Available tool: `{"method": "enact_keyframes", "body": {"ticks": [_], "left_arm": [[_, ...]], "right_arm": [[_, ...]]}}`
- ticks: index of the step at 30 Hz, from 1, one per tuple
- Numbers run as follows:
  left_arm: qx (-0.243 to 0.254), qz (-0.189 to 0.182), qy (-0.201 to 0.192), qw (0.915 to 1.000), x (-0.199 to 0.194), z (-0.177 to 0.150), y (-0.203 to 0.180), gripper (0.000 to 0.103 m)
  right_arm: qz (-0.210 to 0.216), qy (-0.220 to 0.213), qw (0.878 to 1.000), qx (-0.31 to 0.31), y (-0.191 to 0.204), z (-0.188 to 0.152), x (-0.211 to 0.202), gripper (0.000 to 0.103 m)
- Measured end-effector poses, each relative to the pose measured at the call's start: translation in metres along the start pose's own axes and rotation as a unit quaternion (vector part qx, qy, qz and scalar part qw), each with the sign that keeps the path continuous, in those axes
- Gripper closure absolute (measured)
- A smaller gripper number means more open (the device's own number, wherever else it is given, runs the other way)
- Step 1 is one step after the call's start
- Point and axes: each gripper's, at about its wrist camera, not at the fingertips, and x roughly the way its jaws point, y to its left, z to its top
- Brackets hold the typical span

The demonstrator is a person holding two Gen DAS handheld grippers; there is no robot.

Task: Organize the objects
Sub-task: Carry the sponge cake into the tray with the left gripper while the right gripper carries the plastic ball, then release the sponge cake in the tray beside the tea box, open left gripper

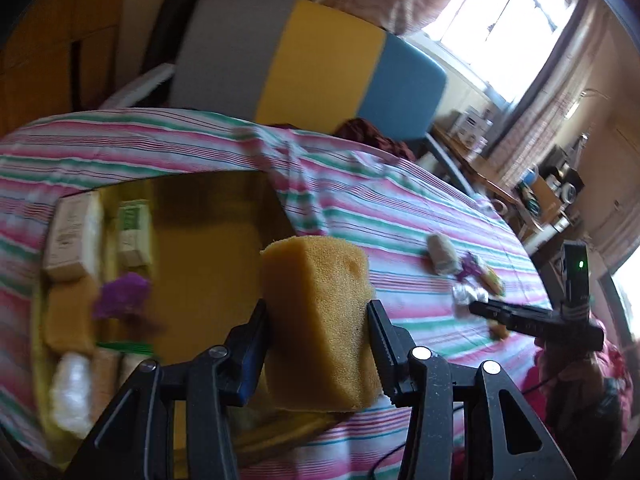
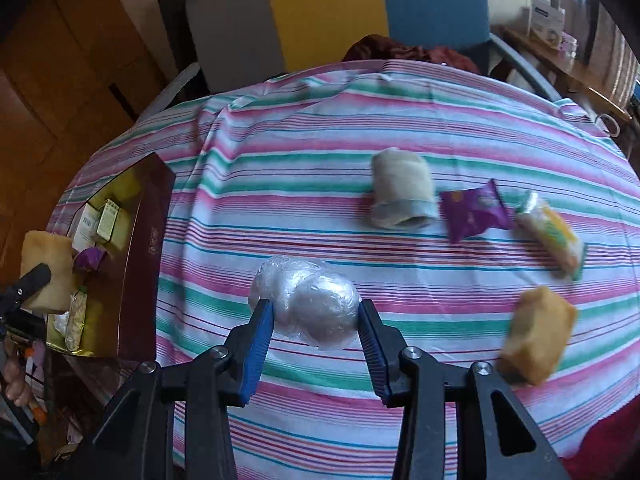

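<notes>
Sponge (image 1: 320, 316) seemingly over box rim (image 1: 280, 204)

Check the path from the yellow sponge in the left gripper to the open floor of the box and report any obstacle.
Nothing visible blocks it. The left gripper holds the sponge beside the box, whose middle is bare. The small cartons and the purple wrapper sit along the far side.
</notes>
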Motion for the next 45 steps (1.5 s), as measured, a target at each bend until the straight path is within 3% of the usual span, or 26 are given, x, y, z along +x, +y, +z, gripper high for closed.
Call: {"method": "enact_keyframes", "body": {"ticks": [3,8,12,19,29,36,40,45], "left_arm": [[-0.022,0.04,-0.006,0.9989,-0.008,0.01,0.038,0.055],[-0.046,0.085,-0.015,0.9951,-0.009,0.03,0.084,0.055],[-0.076,0.079,0.0,0.994,0.01,0.05,0.102,0.055],[-0.07,0.071,0.032,0.9945,0.061,0.067,0.094,0.055],[-0.061,0.13,0.075,0.9868,0.122,0.076,0.105,0.054],[-0.058,0.144,0.066,0.9857,0.117,0.075,0.108,0.047],[-0.039,0.149,0.052,0.9867,0.107,0.073,0.101,0.036],[-0.03,0.161,0.037,0.9858,0.092,0.067,0.094,0.035]], "right_arm": [[0.015,0.013,1.0,-0.003,0.006,-0.006,0.022,0.06],[0.014,0.016,1.0,-0.001,-0.001,-0.011,0.024,0.06],[0.016,0.015,1.0,0.002,-0.004,-0.01,0.023,0.06],[0.018,0.014,1.0,0.002,-0.005,-0.009,0.024,0.06],[0.017,0.013,1.0,-0.001,-0.005,-0.007,0.024,0.06],[0.015,0.014,1.0,-0.001,-0.005,-0.007,0.025,0.06],[0.011,0.015,1.0,-0.001,-0.005,-0.008,0.026,0.059],[0.003,0.012,1.0,0.001,-0.007,-0.008,0.025,0.059]]}}
